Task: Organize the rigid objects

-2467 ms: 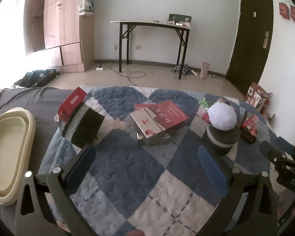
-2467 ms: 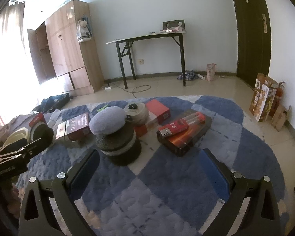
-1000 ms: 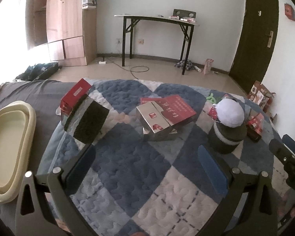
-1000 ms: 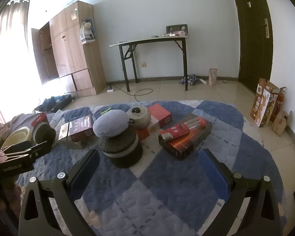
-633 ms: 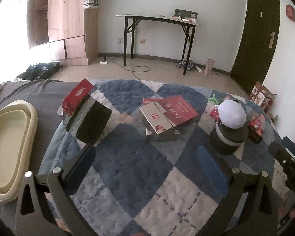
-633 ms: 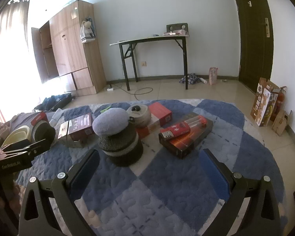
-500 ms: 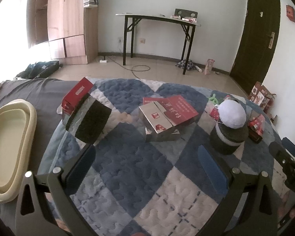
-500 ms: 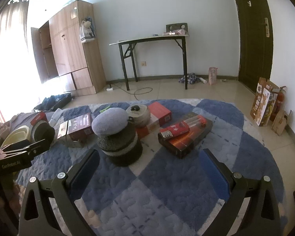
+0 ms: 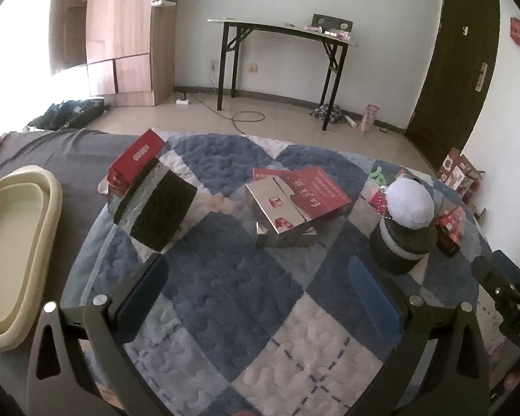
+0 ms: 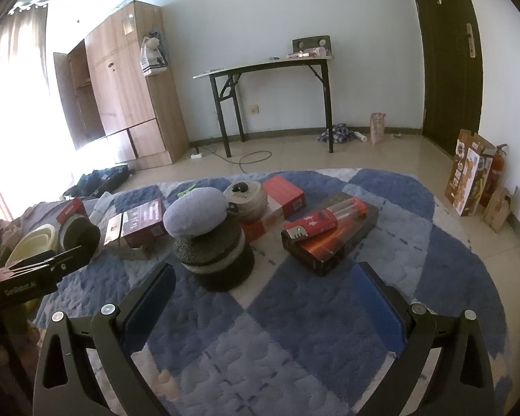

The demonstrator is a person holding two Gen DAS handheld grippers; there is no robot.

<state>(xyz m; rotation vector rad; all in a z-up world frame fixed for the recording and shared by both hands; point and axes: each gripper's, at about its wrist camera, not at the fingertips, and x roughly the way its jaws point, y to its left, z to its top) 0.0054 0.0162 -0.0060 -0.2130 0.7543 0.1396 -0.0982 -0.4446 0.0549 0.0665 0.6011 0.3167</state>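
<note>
Both tools hung with fingers spread wide and empty over the blue-and-white quilted rug [image 9: 225,277]. The left tool [image 9: 260,298] faced a silver-and-red box [image 9: 287,208] at the rug's middle, a black-ended box [image 9: 156,215] near its left edge. The right tool [image 10: 265,298] faced a stacked round cushion [image 10: 211,239] and a long dark box [image 10: 332,235].

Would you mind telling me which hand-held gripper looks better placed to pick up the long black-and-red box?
Probably the right hand-held gripper: it is open, and the long black-and-red box lies just ahead of it. From the left hand-held gripper, also open, that box sits far right behind the plush-topped item.
</note>
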